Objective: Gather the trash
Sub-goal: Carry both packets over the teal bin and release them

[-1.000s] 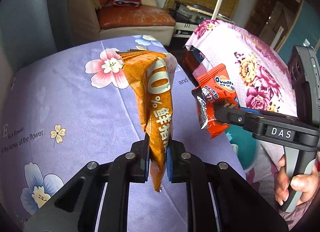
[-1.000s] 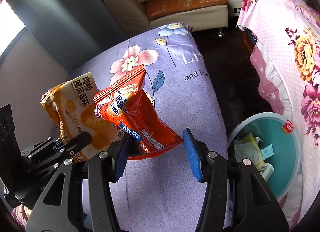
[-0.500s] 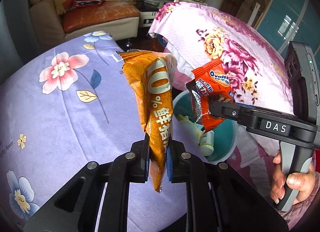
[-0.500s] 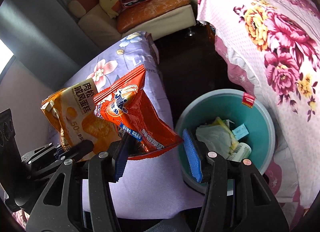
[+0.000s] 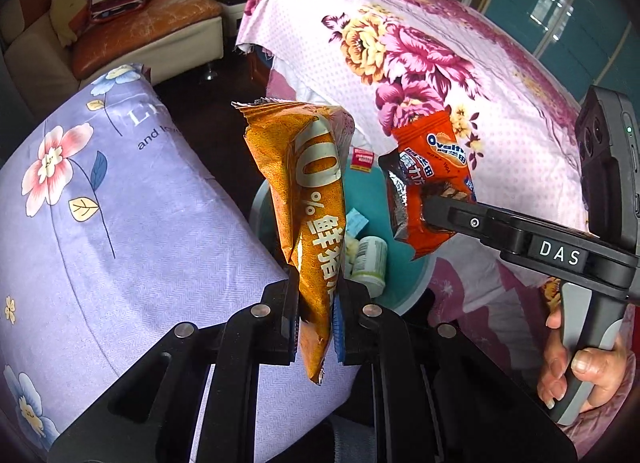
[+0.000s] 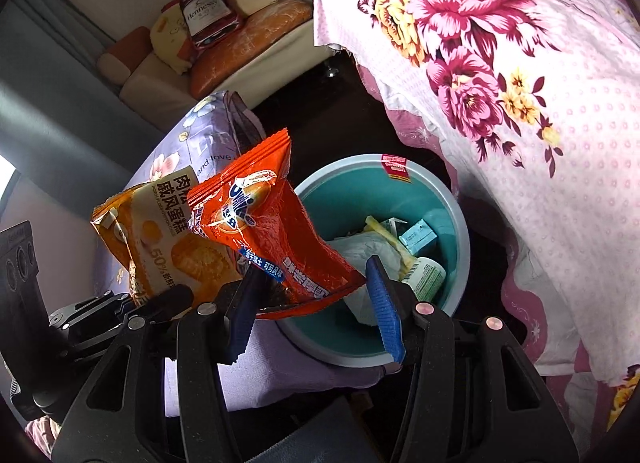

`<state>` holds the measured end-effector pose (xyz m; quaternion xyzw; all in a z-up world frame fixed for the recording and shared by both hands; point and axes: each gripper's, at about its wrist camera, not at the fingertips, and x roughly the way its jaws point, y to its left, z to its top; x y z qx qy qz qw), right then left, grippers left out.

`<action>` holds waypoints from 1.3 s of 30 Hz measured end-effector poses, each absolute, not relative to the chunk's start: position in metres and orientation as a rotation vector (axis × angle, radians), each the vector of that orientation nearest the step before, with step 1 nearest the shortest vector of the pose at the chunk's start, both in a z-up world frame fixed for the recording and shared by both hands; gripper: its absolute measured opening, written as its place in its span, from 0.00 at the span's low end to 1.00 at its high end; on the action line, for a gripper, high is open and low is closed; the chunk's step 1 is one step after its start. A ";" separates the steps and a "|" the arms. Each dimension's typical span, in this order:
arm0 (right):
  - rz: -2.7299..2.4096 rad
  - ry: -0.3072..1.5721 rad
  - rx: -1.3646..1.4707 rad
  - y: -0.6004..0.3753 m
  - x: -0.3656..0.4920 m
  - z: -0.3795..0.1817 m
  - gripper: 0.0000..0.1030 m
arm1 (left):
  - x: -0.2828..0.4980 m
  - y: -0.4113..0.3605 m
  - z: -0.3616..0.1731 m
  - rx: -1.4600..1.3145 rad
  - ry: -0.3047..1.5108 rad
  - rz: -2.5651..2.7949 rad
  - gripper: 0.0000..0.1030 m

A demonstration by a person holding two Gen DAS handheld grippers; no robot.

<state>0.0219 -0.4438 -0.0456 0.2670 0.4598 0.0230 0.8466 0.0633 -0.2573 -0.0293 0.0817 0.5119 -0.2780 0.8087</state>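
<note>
My left gripper [image 5: 316, 323] is shut on an orange-yellow snack wrapper [image 5: 308, 199], which stands upright between its pads. My right gripper [image 6: 312, 303] holds a red Ovaltine wrapper [image 6: 272, 239] that spans its two blue pads; the jaws stand wide around it. In the left wrist view the right gripper [image 5: 432, 207] grips that red wrapper [image 5: 432, 179] to the right. Both wrappers hang above and beside a teal trash bin [image 6: 332, 199], which holds paper, a small box and a white bottle [image 6: 426, 279]. The bin [image 5: 404, 283] sits on the floor.
A purple flowered bed cover [image 5: 120, 223] lies to the left of the bin. A pink flowered cover [image 6: 520, 103] lies to its right. A sofa [image 5: 140, 31] with cushions stands at the back. Dark floor lies between them.
Both grippers have swung right, away from the purple cover and toward the bin. The bin is now larger and more central in both views. Both wrappers stay held.
</note>
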 end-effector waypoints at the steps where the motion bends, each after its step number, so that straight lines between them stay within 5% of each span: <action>1: 0.047 0.970 0.573 -0.447 0.021 -0.049 0.48 | 0.063 -0.261 -0.030 0.182 1.097 -0.594 0.13; 35: -0.024 1.019 0.620 -0.484 0.020 -0.078 0.48 | 0.088 -0.304 -0.073 0.177 1.225 -0.603 0.15; 37: -0.027 1.021 0.615 -0.482 0.022 -0.077 0.48 | 0.090 -0.302 -0.074 0.171 1.228 -0.592 0.18; 39: -0.030 1.024 0.610 -0.481 0.023 -0.076 0.48 | 0.091 -0.299 -0.074 0.166 1.229 -0.581 0.39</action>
